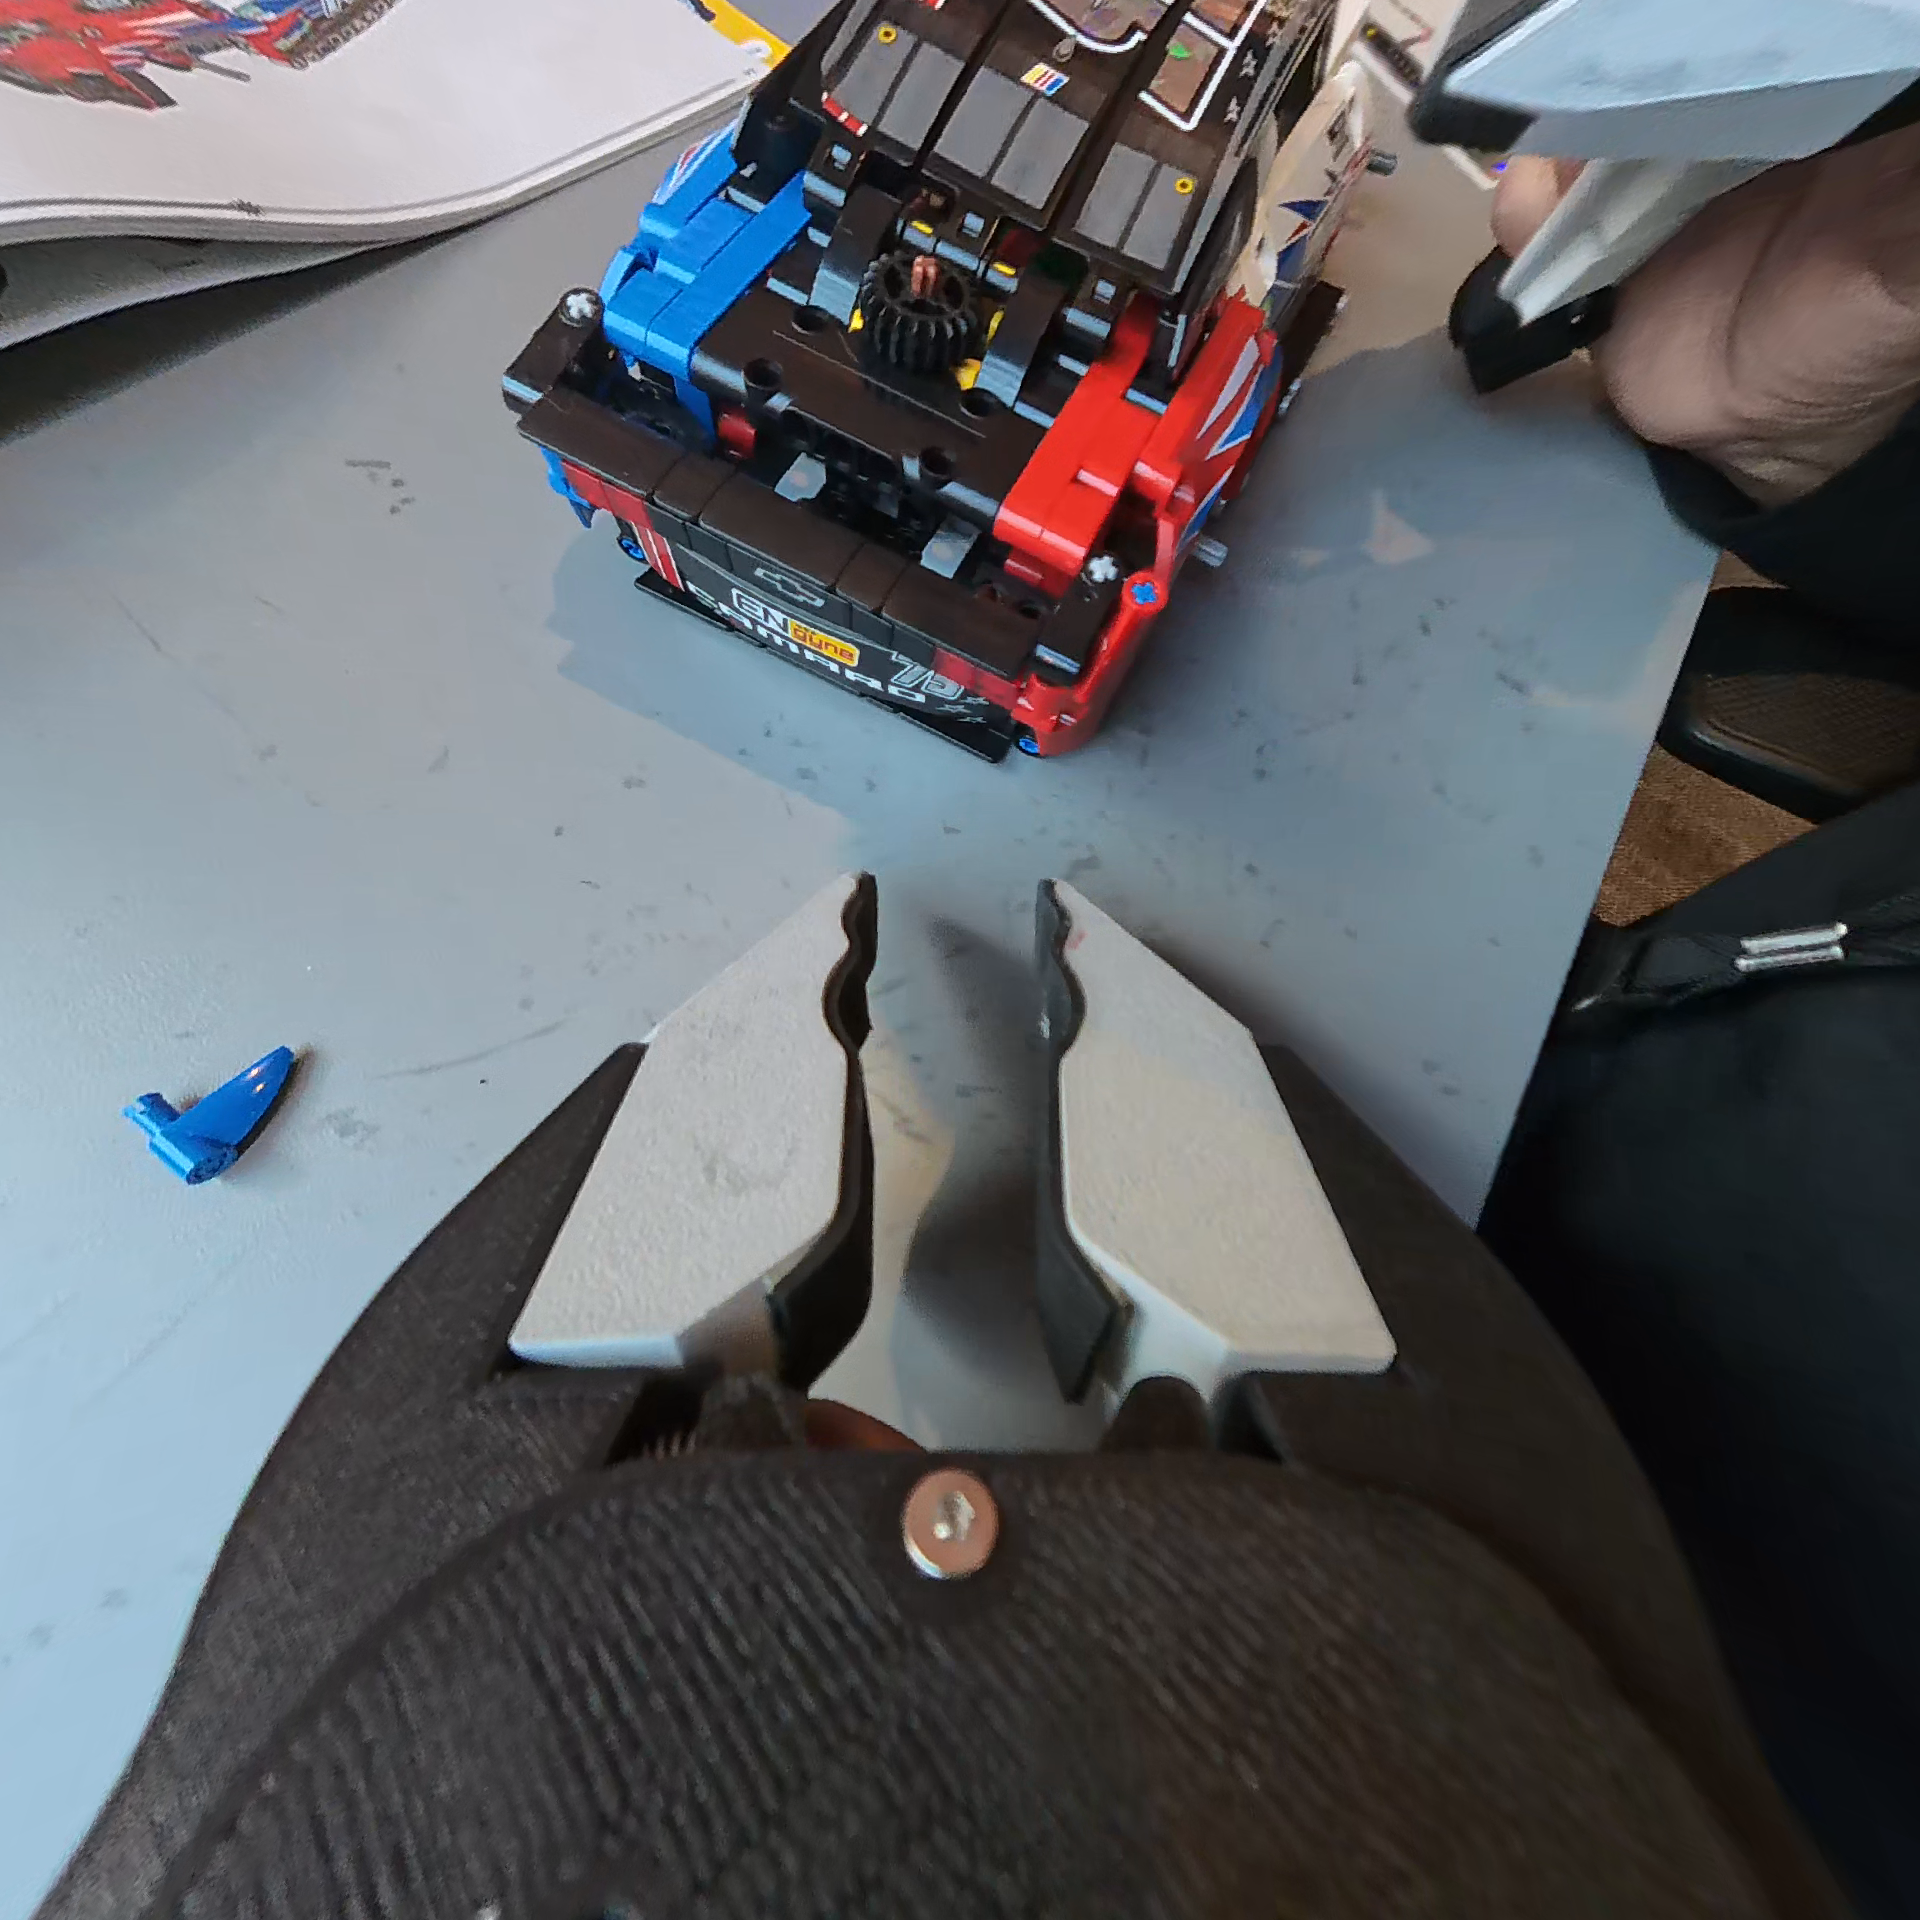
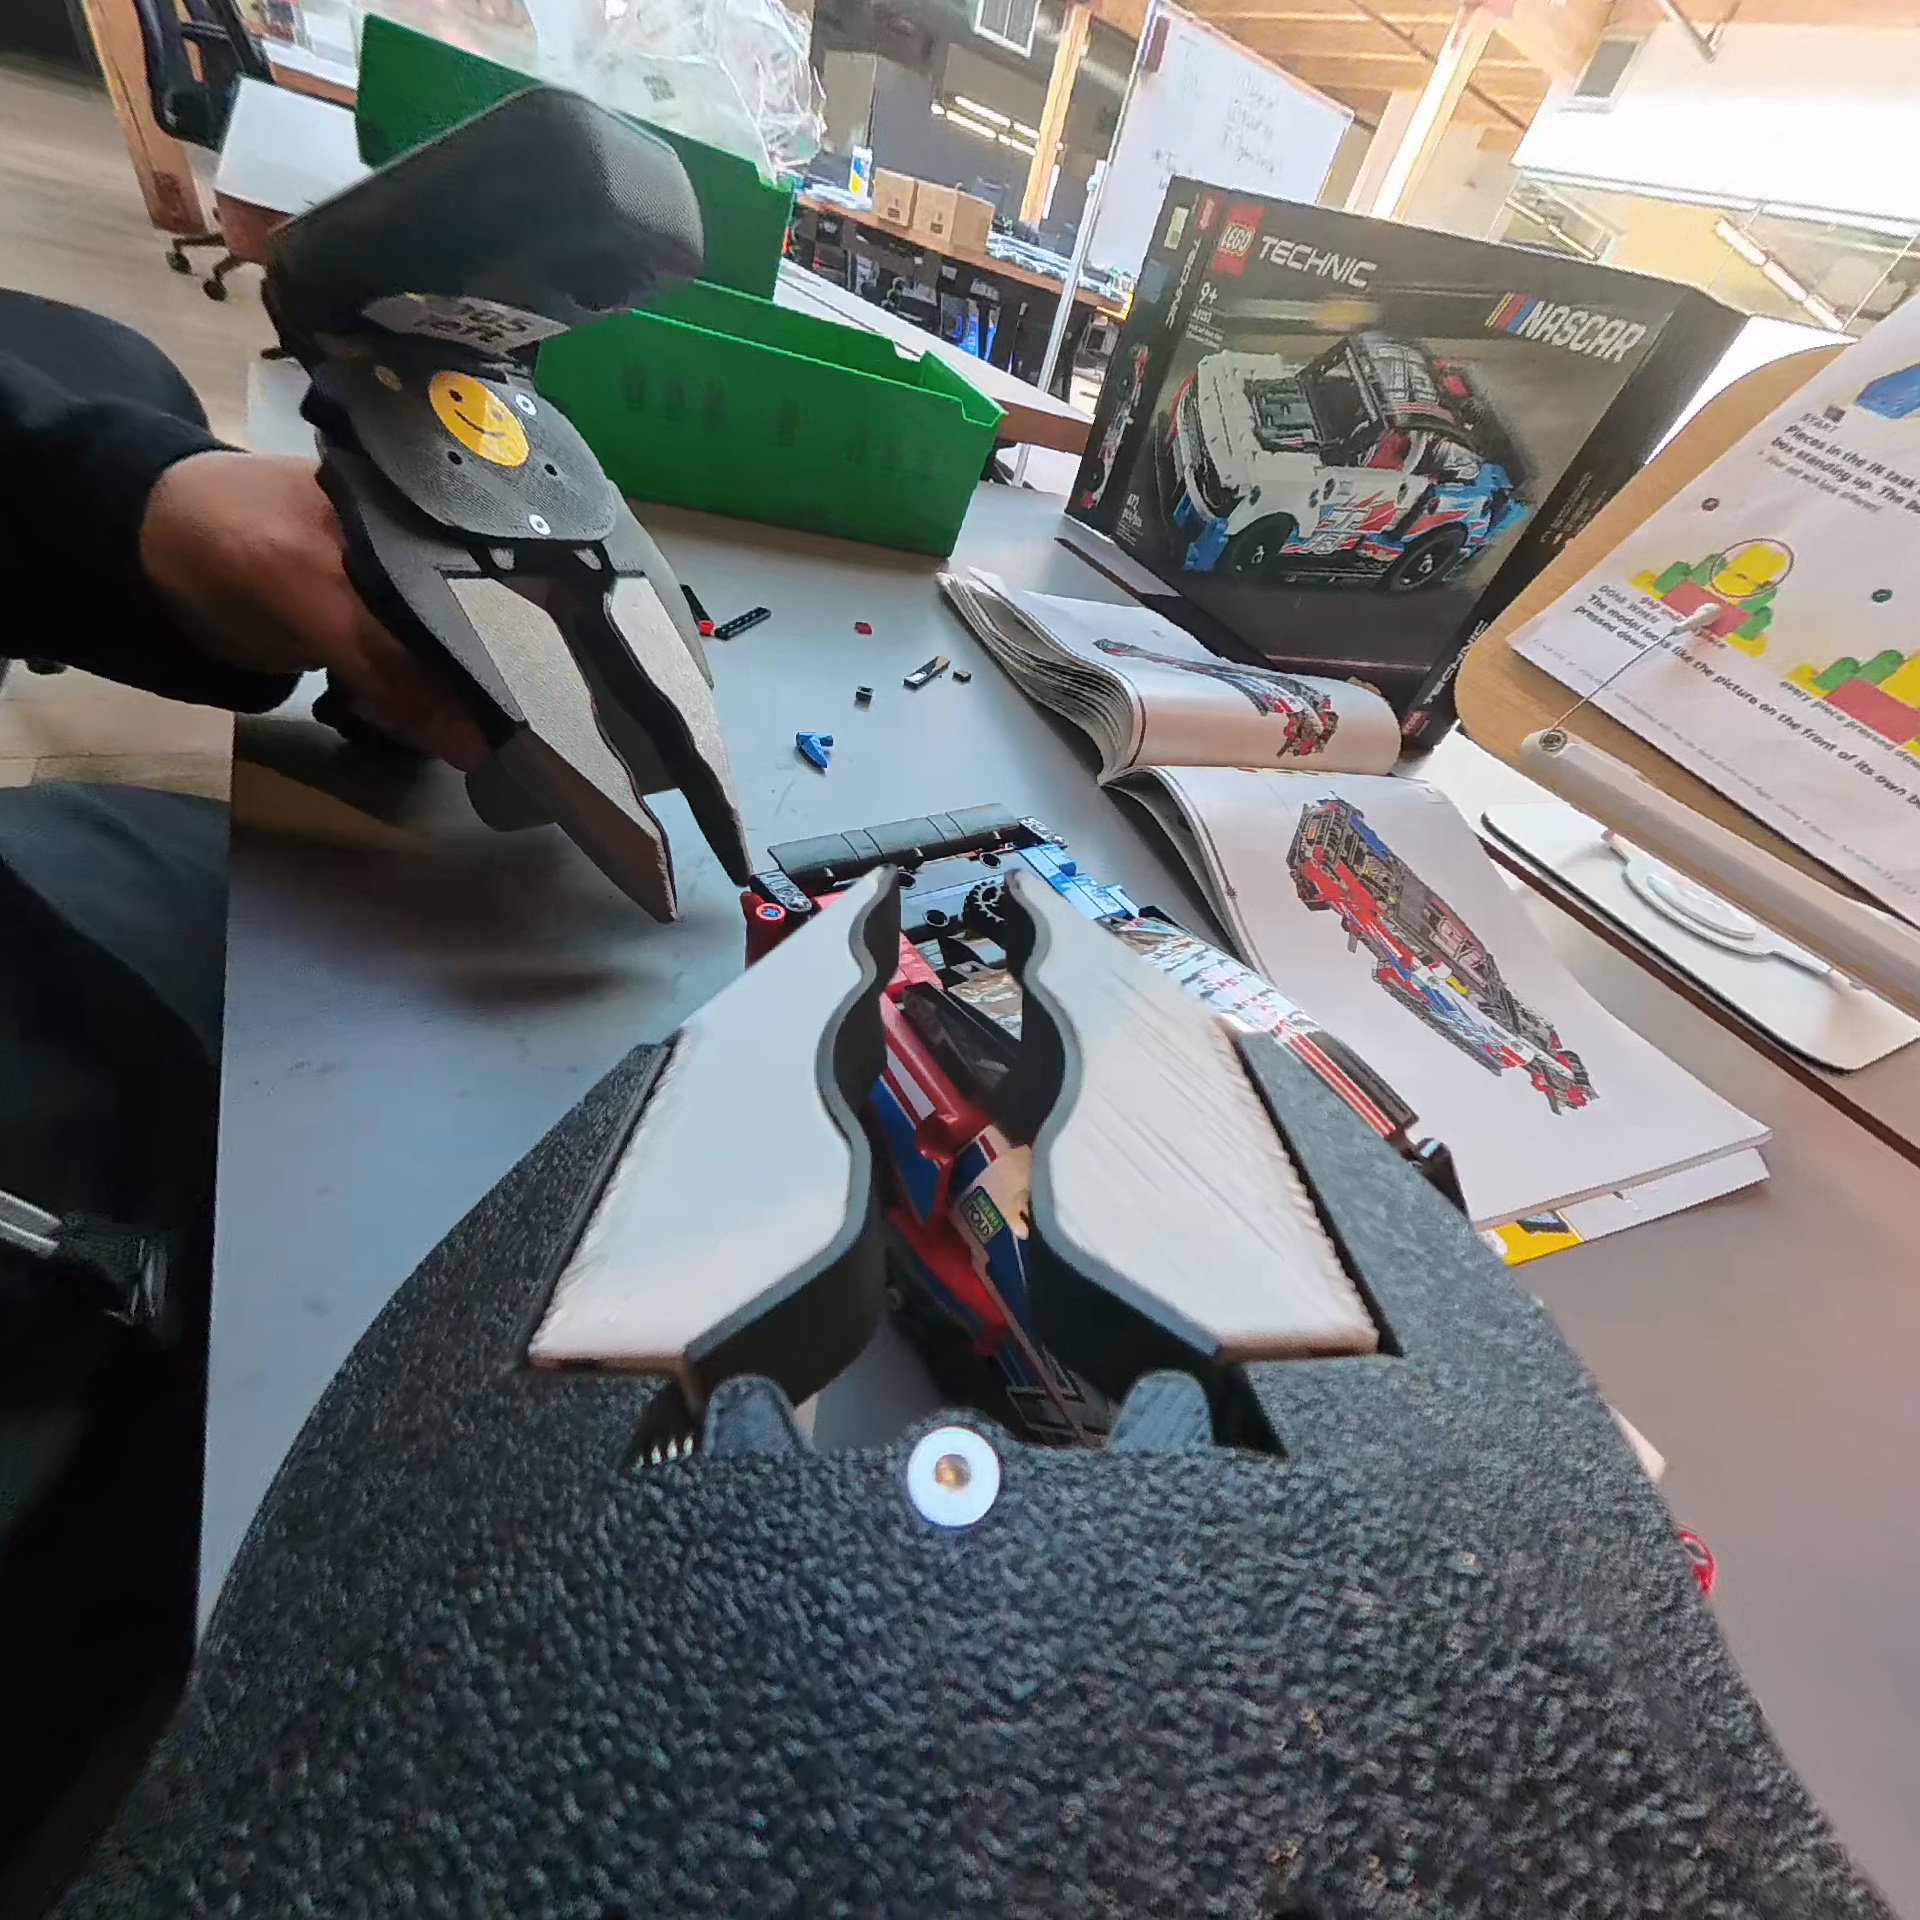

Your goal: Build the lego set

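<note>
The partly built lego car (image 1: 904,416), black with blue and red sides, stands on the grey table (image 1: 416,779) with its rear toward my left gripper (image 1: 954,894). That gripper is open and empty, just short of the car's rear. A loose blue piece (image 1: 213,1117) lies on the table to its left. My right gripper (image 2: 951,894) is open and hovers over the car (image 2: 935,1091), which shows between its fingers. In the right wrist view the left gripper (image 2: 696,888) points at the car's rear corner, and the blue piece (image 2: 814,748) lies beyond.
An open instruction booklet (image 2: 1403,935) lies right of the car, with the set's box (image 2: 1382,447) behind. A green bin (image 2: 769,416) stands at the back. Several small loose pieces (image 2: 743,621) lie near it. A sheet on a stand (image 2: 1766,582) is far right. The table edge (image 1: 1621,831) runs beside the person. From my left tips it is roughly 11 cm to the blue piece (image 2: 814,748); from my right, 20 cm. My left wrist view (image 1: 229,1102) looks at it from another angle.
</note>
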`<move>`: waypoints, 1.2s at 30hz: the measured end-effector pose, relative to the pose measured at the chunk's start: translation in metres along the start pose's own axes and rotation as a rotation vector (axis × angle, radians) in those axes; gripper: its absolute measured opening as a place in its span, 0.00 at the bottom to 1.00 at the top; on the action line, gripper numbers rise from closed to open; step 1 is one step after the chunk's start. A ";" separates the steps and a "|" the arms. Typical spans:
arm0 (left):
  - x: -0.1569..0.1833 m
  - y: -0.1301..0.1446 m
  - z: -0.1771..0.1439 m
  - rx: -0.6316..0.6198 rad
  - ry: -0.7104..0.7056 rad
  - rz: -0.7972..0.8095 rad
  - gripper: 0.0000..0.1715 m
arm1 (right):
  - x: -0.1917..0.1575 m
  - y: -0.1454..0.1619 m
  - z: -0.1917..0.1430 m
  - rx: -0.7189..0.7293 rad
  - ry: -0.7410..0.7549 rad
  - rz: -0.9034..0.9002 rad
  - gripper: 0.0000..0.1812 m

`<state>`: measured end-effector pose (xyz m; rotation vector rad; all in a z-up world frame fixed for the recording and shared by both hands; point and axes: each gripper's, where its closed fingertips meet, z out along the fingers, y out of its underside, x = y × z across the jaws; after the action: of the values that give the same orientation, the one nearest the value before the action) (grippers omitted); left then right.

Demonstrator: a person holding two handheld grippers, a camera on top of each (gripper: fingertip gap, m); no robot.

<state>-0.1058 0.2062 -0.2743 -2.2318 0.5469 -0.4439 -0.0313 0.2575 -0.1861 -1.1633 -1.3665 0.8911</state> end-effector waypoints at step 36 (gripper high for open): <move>0.006 0.010 -0.036 -0.027 -0.104 0.041 0.27 | 0.083 0.006 -0.063 0.135 0.383 0.314 0.23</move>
<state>-0.1197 0.1752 -0.2586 -2.2509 0.5459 -0.2985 0.0367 0.3333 -0.1620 -1.3819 -0.8161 0.9063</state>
